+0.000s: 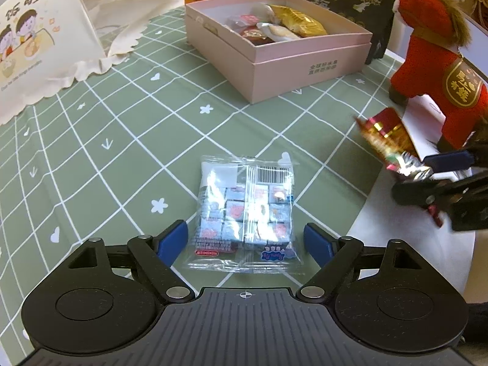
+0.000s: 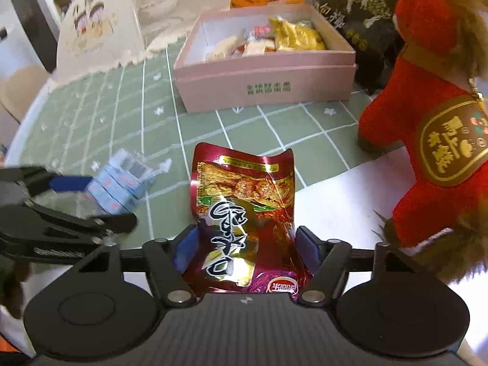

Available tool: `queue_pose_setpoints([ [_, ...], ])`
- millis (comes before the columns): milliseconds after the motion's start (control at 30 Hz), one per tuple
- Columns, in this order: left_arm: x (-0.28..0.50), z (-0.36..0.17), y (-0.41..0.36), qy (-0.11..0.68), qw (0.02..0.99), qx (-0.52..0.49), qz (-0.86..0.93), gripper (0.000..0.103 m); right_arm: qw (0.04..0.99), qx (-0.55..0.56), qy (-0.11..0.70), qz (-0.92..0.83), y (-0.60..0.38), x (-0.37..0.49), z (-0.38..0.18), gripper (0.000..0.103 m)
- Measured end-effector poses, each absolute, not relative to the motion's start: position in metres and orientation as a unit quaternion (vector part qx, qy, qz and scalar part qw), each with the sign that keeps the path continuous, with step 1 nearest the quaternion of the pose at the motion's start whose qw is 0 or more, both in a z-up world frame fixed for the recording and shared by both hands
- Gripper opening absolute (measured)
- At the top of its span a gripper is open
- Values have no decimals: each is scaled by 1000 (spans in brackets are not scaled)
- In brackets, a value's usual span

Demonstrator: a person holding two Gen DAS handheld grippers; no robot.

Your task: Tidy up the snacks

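Left wrist view: the left claw stands wide open at the bottom of the frame, its blue pads on either side of a clear plastic packet of small blue-and-pink wrapped cubes without pressing it. The packet lies flat on the green desk cloth with white grid lines, low in the centre. It shows a barcode near its upper right corner, a red brand tab at its lower left and cartoon pig pictures; the small print is not readable. In the upper centre sits an open pale pink cardboard box holding a gold pouch and several small wrapped snacks; its near wall carries two short lines of Chinese characters, too small to read. At the upper left lies a cream cloth with cartoon children and the characters "饭啦!". A red plush horse with a brown mane and a gold-edged badge stands at the right edge. At the middle right, the right claw grips a shiny red and gold foil snack pouch.

Right wrist view: the right claw is partly closed on the foil pouch, both pads against its lower edges, so the pouch bows upward. Large black brush characters run down its front and a round red logo sits at its bottom. The pink box is upper centre, the horse at right, the cube packet at left.
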State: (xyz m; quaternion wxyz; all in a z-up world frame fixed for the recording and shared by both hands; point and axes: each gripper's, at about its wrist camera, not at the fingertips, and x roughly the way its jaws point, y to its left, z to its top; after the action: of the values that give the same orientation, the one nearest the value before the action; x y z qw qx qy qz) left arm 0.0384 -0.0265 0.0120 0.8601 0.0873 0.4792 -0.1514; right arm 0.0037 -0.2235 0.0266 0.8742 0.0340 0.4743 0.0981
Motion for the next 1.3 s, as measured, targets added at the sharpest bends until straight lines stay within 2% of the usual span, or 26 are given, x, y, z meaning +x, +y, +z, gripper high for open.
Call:
queue_pose_setpoints([
  [33, 39, 12, -27, 480, 860, 88, -149, 87, 876, 32, 471, 99, -223, 3, 31, 47],
  [67, 40, 12, -28, 481, 860, 88, -146, 86, 879, 27, 466, 98, -222, 2, 35, 46],
  [133, 40, 16, -26, 481, 861, 83, -140, 72, 883, 27, 457, 103, -222, 0, 45, 41],
  [233, 44, 20, -18, 488, 859, 47, -149, 68, 888, 28, 448, 104, -224, -1, 53, 38],
  [367, 43, 23, -18, 489, 857, 42, -156, 66, 890, 31, 444, 102, -227, -1, 57, 35],
  [533, 43, 32, -21, 479, 861, 39, -167, 65, 898, 28, 424, 111, -226, -5, 70, 10],
  [700, 47, 43, -19, 470, 865, 23, -174, 65, 899, 10, 428, 93, -227, -5, 65, 10],
  [767, 48, 44, -18, 475, 861, 5, -183, 65, 895, 13, 437, 81, -232, -4, 58, 20],
  [800, 49, 44, -17, 479, 856, -7, -193, 65, 894, 17, 441, 74, -235, -5, 53, 42],
  [833, 49, 43, -18, 483, 852, -17, -201, 65, 893, 25, 444, 67, -239, -5, 48, 70],
  [867, 50, 42, -20, 485, 850, -18, -205, 65, 892, 37, 446, 60, -243, -5, 43, 78],
  [1067, 53, 35, -19, 492, 850, -15, -187, 65, 863, 121, 490, 19, -256, 10, 13, 80],
  [1133, 53, 33, -15, 495, 850, -17, -181, 65, 856, 158, 492, 14, -257, 15, 9, 88],
  [1167, 53, 33, -14, 497, 849, -18, -179, 65, 854, 167, 492, 12, -255, 17, 8, 89],
  [1233, 52, 31, -10, 500, 848, -25, -174, 65, 858, 150, 492, 20, -246, 21, 4, 100],
  [1300, 52, 30, -8, 505, 845, -30, -171, 65, 865, 100, 492, 23, -232, 24, 1, 103],
])
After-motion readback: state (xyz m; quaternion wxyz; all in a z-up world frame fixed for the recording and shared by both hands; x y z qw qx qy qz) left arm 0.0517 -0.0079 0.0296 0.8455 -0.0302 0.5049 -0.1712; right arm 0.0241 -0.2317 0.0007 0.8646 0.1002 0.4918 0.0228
